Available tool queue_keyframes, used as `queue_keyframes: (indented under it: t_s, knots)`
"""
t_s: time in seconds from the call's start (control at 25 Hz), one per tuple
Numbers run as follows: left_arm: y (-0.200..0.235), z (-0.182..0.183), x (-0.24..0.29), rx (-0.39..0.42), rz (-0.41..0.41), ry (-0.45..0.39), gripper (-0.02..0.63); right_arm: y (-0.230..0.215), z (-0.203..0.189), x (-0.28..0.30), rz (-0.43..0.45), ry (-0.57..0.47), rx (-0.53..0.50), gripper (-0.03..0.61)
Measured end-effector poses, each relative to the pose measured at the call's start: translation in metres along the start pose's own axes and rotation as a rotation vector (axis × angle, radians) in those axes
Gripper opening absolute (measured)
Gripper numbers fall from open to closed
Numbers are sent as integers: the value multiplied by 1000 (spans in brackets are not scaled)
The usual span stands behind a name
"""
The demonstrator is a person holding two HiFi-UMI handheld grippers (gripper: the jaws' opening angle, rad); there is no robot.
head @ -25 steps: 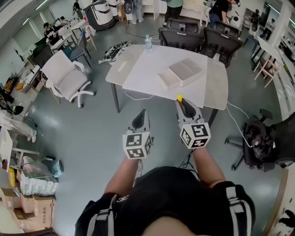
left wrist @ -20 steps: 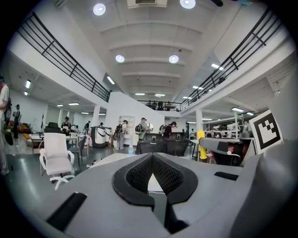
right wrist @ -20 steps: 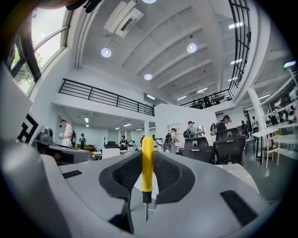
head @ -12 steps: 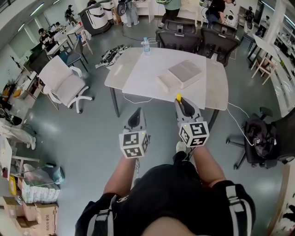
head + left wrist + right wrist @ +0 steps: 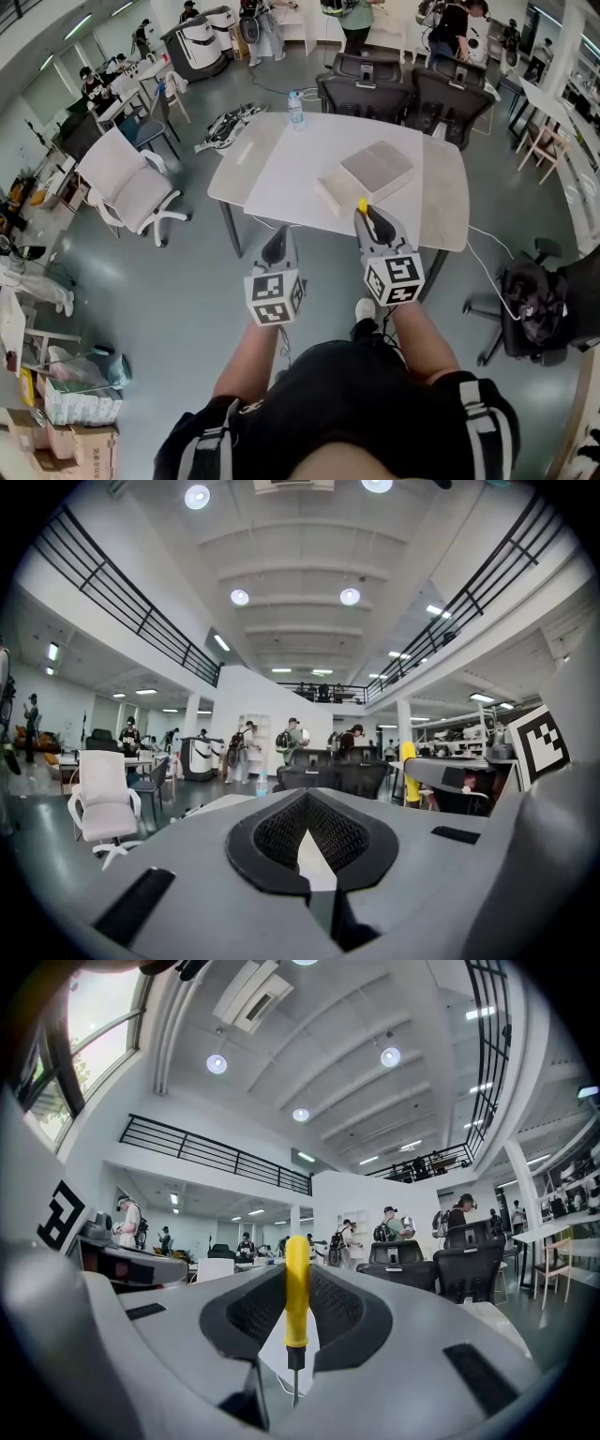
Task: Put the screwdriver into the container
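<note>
The right gripper [image 5: 297, 1335] is grasping the yellow-handled screwdriver [image 5: 297, 1279] in its jaws, the metal shaft showing only in the right gripper view. Only the head view is showing the flat beige container [image 5: 377, 169] on the white bench [image 5: 281, 173]. The left gripper [image 5: 309, 850] is holding its jaws clenched, empty.

The container [image 5: 377, 167] sits on the table [image 5: 281, 173], bottle [image 5: 296, 110] at its far edge.

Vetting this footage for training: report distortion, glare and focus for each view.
Head view: heavy fisheye bending, even light, table sharp. Left gripper view: black round vignette, ceiling lamps blown out, left gripper blurred up close. Right gripper view: same vignette, overexposed window top left, screwdriver crisp.
</note>
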State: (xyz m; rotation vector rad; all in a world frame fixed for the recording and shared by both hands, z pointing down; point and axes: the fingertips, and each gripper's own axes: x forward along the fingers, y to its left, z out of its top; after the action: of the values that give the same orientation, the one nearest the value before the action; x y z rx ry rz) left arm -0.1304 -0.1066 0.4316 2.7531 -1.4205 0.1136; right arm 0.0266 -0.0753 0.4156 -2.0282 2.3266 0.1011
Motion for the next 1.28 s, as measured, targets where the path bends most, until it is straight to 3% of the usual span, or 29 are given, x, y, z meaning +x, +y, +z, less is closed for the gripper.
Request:
queue_keyframes:
  t_s: [0.24,0.8,1.08,1.28]
  knots:
    - [-1,3,75,2,7,17,3,-48,-10,59,23,14,16,74]
    - [-16,26,245,-37,87,43,3,-156,-22,177,165,59,28,74]
    - [-18,25,293,-53,138,63,3,-190,-31,216,237,87,33,72]
    - [0,24,312,-60,152,85,3,-190,-45,243,263,118,53,74]
